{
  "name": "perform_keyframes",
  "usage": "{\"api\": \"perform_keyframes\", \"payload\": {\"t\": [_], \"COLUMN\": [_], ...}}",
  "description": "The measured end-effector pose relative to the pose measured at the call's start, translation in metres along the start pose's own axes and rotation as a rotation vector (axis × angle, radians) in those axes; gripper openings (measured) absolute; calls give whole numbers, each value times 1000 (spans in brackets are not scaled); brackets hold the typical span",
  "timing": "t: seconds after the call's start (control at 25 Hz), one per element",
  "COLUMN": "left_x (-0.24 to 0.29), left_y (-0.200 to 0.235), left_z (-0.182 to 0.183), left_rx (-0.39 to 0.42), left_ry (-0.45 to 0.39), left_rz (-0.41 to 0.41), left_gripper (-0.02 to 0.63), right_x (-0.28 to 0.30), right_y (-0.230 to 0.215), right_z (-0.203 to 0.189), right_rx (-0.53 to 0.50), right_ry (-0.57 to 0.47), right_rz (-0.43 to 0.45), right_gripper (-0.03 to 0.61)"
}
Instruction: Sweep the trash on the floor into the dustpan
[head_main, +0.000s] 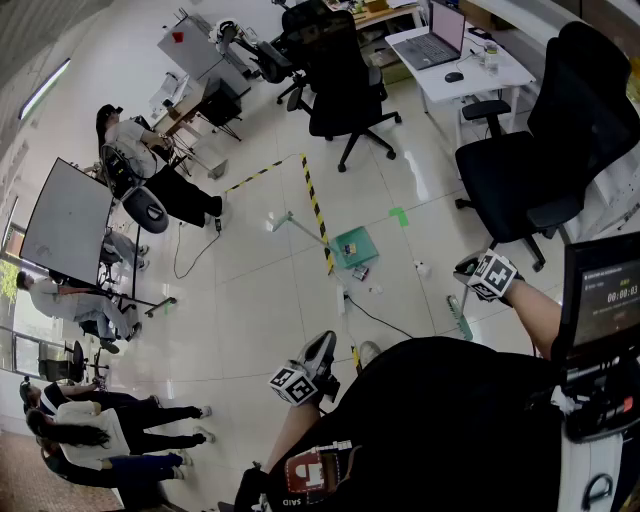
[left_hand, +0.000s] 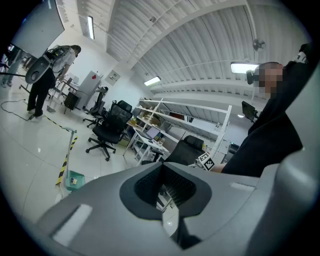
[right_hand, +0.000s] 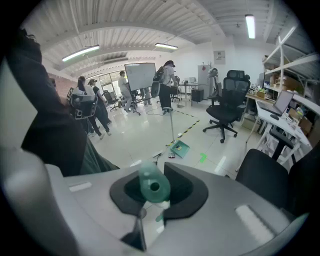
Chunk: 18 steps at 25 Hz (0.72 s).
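Our right gripper (right_hand: 154, 199) is clamped on the round green handle of the broom (right_hand: 151, 184). The handle's hollow end faces the camera between the two jaws. In the head view the right gripper (head_main: 472, 270) sits over the pale tile floor (head_main: 260, 290), and the broom's green lower end (head_main: 456, 314) shows just below it. Our left gripper (left_hand: 167, 192) has its jaws drawn together at the tips with nothing between them. In the head view the left gripper (head_main: 320, 350) is close in front of our body, well apart from the broom.

The trash (head_main: 360, 272) lies ahead of both grippers, between the broom and the dustpan (head_main: 355, 244). It is a few small scattered scraps. One darker piece lies just beside the dustpan's near edge, a pale bit (head_main: 375, 289) lies a little closer to us, and another pale bit (head_main: 421, 266) lies off toward the right gripper. All are too small to tell what they are.

The dustpan is green and square and lies flat on the floor. Its long pale handle (head_main: 290, 222) runs up and to the left. A small dark item sits inside it. The right gripper view shows the dustpan (right_hand: 181, 148) straight ahead, and the left gripper view shows it (left_hand: 75, 179) low at the left. A yellow-and-black striped tape line (head_main: 317, 212) runs past the dustpan's left side.
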<state>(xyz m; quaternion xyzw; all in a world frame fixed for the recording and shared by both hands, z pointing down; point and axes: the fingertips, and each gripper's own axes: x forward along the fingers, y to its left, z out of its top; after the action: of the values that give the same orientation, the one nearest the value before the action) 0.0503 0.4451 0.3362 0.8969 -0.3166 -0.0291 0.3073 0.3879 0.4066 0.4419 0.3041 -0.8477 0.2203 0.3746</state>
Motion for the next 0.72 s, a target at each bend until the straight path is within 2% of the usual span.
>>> {"api": "perform_keyframes", "payload": {"t": [0.16, 0.28, 0.44, 0.72], "left_x": [14, 20, 26, 22], "left_y": [38, 94, 181, 318], "left_z": [21, 28, 41, 128], "left_rx": [-3, -21, -52, -71], "left_ry": [12, 4, 41, 60], "left_rz": [-32, -85, -149, -221], "left_gripper": [-3, -3, -3, -3], "right_x": [30, 66, 119, 213], "right_y": [-8, -15, -25, -37], "right_z": [37, 69, 127, 246], "right_rx": [12, 14, 37, 68], "right_ry": [3, 25, 75, 160], "right_rz": [-8, -18, -49, -50], "right_gripper": [43, 43, 43, 43]}}
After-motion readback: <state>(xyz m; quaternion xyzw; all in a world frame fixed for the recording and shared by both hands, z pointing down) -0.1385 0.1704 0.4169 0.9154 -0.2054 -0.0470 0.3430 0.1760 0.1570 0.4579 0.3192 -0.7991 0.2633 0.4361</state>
